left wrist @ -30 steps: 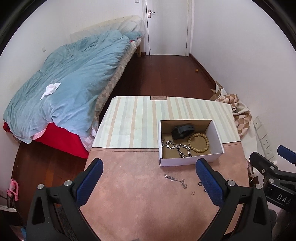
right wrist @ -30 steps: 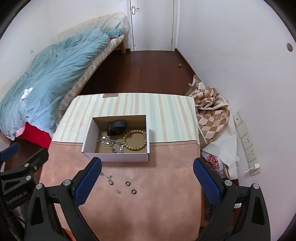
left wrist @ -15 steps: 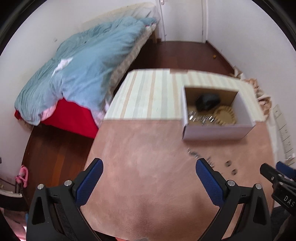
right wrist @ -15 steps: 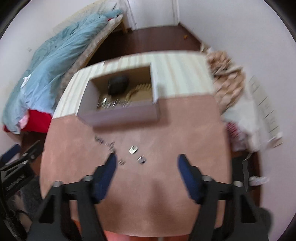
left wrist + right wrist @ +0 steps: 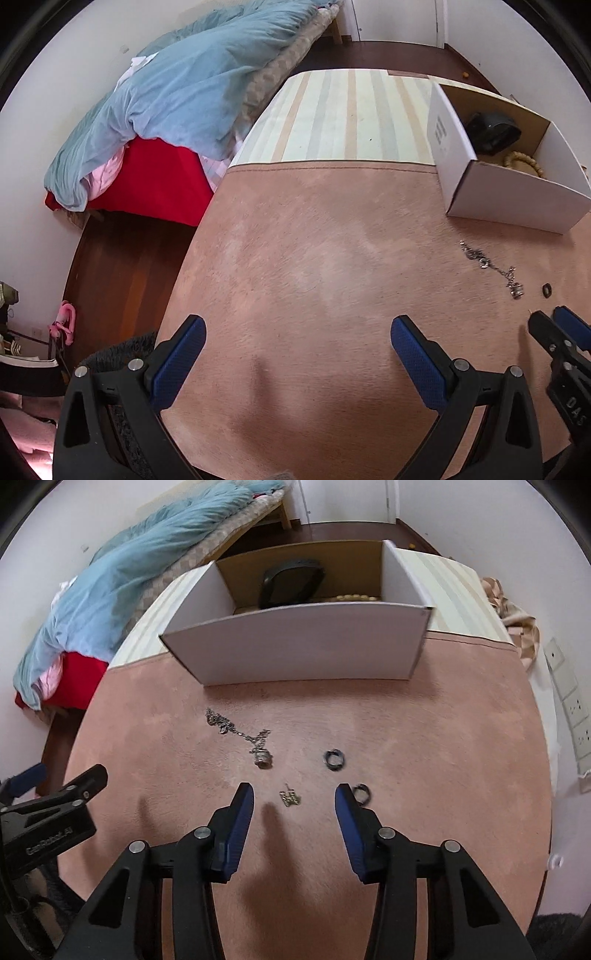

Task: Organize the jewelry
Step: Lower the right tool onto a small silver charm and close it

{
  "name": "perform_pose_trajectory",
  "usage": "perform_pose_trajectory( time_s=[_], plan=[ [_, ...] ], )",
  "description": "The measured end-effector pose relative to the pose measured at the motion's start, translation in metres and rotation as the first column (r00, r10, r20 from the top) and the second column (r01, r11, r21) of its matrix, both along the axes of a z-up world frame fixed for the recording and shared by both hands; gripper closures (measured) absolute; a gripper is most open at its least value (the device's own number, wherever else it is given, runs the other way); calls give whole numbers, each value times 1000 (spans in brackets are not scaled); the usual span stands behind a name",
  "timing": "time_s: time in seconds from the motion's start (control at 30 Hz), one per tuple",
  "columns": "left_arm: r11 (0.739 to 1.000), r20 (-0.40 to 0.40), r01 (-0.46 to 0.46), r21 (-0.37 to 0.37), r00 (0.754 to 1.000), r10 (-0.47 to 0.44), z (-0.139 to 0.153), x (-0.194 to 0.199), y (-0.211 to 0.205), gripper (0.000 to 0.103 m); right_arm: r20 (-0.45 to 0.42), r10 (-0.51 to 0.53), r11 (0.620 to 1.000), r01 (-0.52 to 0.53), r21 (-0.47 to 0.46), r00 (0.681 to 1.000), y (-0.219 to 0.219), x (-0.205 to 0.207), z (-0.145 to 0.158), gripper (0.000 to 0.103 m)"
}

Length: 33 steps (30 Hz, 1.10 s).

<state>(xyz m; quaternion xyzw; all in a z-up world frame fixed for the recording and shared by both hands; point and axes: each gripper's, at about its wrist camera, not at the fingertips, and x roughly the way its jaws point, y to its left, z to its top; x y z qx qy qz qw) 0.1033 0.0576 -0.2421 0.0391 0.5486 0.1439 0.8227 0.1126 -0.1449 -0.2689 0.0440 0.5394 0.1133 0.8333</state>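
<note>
A small gold earring (image 5: 290,798) lies on the pink table mat between the open fingers of my right gripper (image 5: 293,797), which is low over it. A silver chain necklace with a pendant (image 5: 243,736) lies just beyond; it also shows in the left wrist view (image 5: 491,266). Two dark rings (image 5: 333,758) (image 5: 361,793) lie to the right. The white cardboard box (image 5: 295,646) holds a black band (image 5: 291,583) and a wooden bead bracelet (image 5: 356,598). My left gripper (image 5: 295,343) is open and empty over bare mat, left of the jewelry.
The table (image 5: 332,110) has a striped cloth at the far half. A bed with a blue duvet (image 5: 184,92) stands to the left. Checked fabric (image 5: 513,609) and wall sockets (image 5: 570,701) are on the right. The left gripper's body (image 5: 48,819) shows at the right view's left edge.
Both grippers dropped toward the table. The right one moved forward and narrowed its opening around the small earring. The left one swung left, away from the box.
</note>
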Motion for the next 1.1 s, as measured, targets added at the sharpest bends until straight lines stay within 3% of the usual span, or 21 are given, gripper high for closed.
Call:
perform_pose_trajectory(
  time_s=[0.1,0.2,0.3,0.47,0.6,0.77,1.1],
  plan=[
    [1000,-2,2,4,1000,-2,-1,1,1,1,16,20,998,-19,-60,1000,10,1,-4,69],
    [1000,-5,8,4,1000,-8,-2,0,0,1,38,45,993,-40,-115,998,16,-1,-5,94],
    [1000,-6,19,-3,1000,-19,-1,0,-4,1,42,37,995,-33,-90,998,12,-3,-3,94],
    [995,-2,68,-69,998,-68,2,3,-32,1,60,-70,998,70,5,996,-25,-7,16,94],
    [979,6,136,-151,991,-137,1,10,-65,1,74,-144,990,143,20,987,-58,-7,29,94],
    [958,9,225,-177,974,-227,-6,23,-108,3,76,-214,977,215,1,974,-90,-5,31,94],
    [936,-14,283,-211,956,-293,-23,37,-135,73,75,-273,962,273,14,959,-116,-1,29,94]
  ],
)
